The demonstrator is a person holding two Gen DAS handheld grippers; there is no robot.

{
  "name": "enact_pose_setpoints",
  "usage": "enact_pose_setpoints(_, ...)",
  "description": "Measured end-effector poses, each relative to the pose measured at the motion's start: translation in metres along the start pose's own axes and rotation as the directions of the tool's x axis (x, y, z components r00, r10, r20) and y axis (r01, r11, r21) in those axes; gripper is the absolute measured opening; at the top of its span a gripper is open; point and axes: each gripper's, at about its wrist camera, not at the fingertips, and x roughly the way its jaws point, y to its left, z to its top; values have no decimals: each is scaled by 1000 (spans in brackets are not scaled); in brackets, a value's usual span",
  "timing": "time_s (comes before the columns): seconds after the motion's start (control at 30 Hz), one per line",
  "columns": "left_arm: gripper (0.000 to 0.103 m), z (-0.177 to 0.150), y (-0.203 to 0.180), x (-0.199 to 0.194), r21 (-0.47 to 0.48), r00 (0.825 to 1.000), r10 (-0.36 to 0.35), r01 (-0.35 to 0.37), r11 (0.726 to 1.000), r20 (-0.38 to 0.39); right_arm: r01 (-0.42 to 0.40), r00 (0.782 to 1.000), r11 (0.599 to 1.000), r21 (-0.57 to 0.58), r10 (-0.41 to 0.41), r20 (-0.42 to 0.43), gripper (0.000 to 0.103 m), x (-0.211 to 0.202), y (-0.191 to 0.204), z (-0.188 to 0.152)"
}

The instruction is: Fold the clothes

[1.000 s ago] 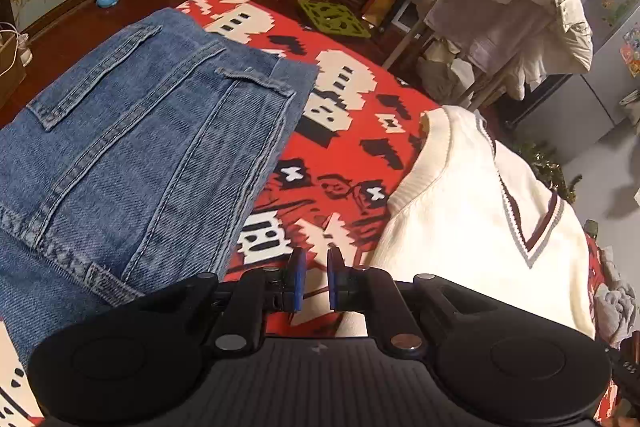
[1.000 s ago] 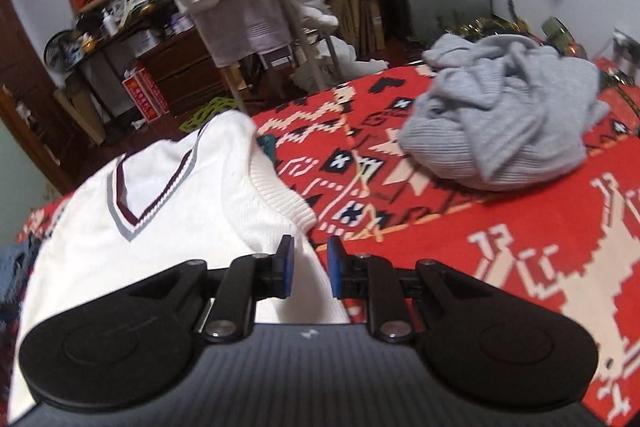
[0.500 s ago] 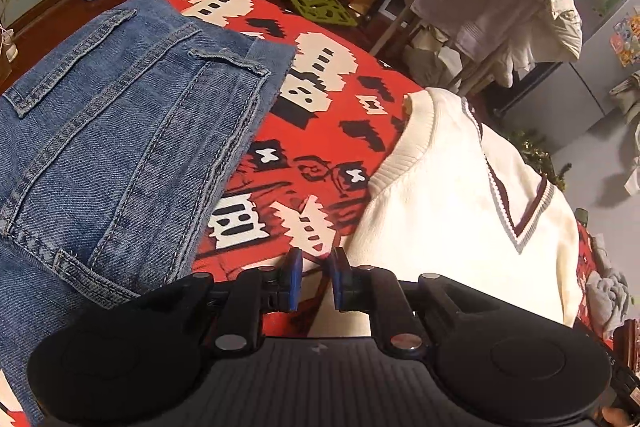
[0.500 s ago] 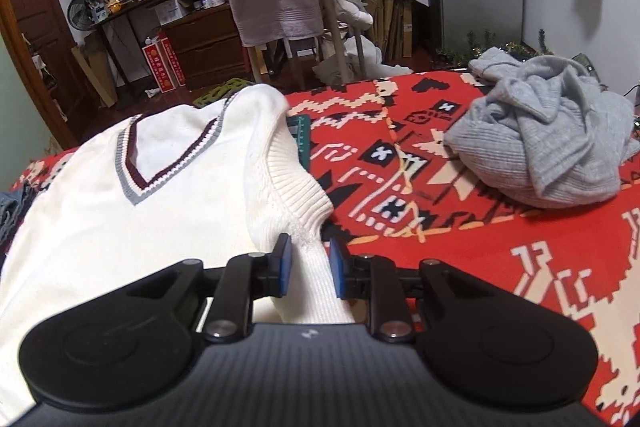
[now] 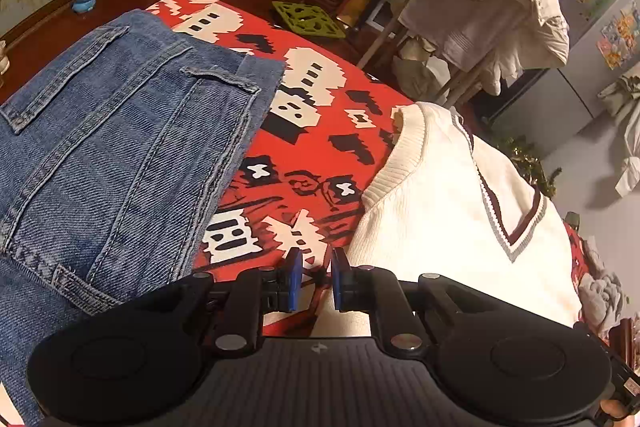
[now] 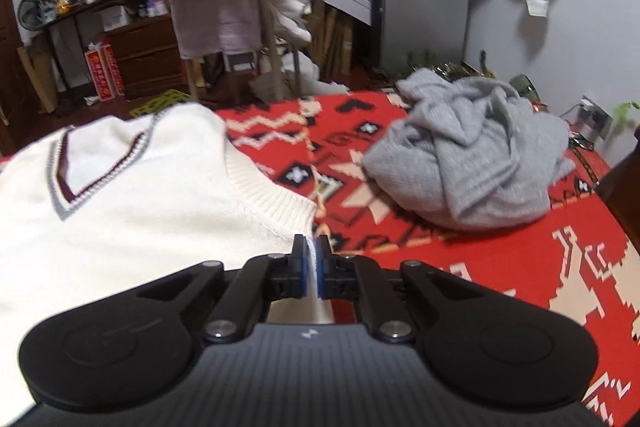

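My right gripper [image 6: 312, 259] has its jaws clenched on the side edge of the cream V-neck vest [image 6: 132, 203], just below the ribbed armhole. My left gripper [image 5: 314, 275] sits with its jaws released, a gap between the blue pads, just beside the vest's other side edge over the red patterned blanket [image 5: 312, 163]. The vest lies flat in the middle of the blanket, between folded blue denim [image 5: 104, 147] on the left side and a crumpled grey sweater [image 6: 472, 155] toward the right edge.
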Motion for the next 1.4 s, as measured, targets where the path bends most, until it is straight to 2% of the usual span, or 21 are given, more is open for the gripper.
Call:
enact_pose_setpoints(0.13,13,-1,-2,2,27,1000,-1,1,1000,10,29,1000,997,-65,-30,-1,5,0,10,-1)
enact_pose_setpoints(0.33,13,2,-5,12,11,998,-65,65,998,22,-26,999,997,75,28,-23,9,-5,-10,1)
enact_pose_setpoints(0.43,13,3,-12,19,33,996,-80,79,996,30,-34,999,995,97,36,-26,9,-5,-12,1)
enact_pose_setpoints(0.6,15,-4,-35,30,166,998,-43,37,985,34,-30,999,996,79,32,-27,10,-3,-8,1)
enact_pose_setpoints(0.63,19,-7,-41,31,201,999,-33,25,979,36,-30,999,996,79,33,-28,11,-3,-8,1)
enact_pose_setpoints(0.7,20,-12,-53,32,289,999,7,-22,957,53,-33,999,996,83,35,-29,12,-3,-8,1)
enact_pose_setpoints(0.77,22,-14,-58,33,332,997,29,-50,942,67,-34,999,996,84,37,-30,12,-2,-8,1)
enact_pose_setpoints(0.93,23,-5,-52,40,272,997,-3,-17,962,74,-38,999,995,90,41,-30,13,-2,-9,2)
enact_pose_setpoints(1.0,13,-2,-51,43,257,997,-9,-10,966,72,-41,999,995,94,44,-29,13,-2,-10,2)
enact_pose_setpoints(1.07,9,0,-52,44,259,998,-1,-16,966,67,-43,999,994,98,46,-28,13,-2,-10,2)
enact_pose_setpoints(1.17,7,0,-57,39,275,994,60,-83,958,90,-40,999,994,104,42,-23,10,-2,-11,2)
enact_pose_setpoints(1.23,7,2,-59,27,313,980,129,-172,934,153,-34,999,993,114,37,-25,7,-3,-13,3)
enact_pose_setpoints(1.27,7,5,-58,22,323,978,130,-179,929,166,-35,999,991,127,39,-26,5,-4,-15,4)
enact_pose_setpoints(1.4,7,10,-46,25,287,985,105,-141,948,136,-42,999,988,149,47,-28,5,-3,-18,4)
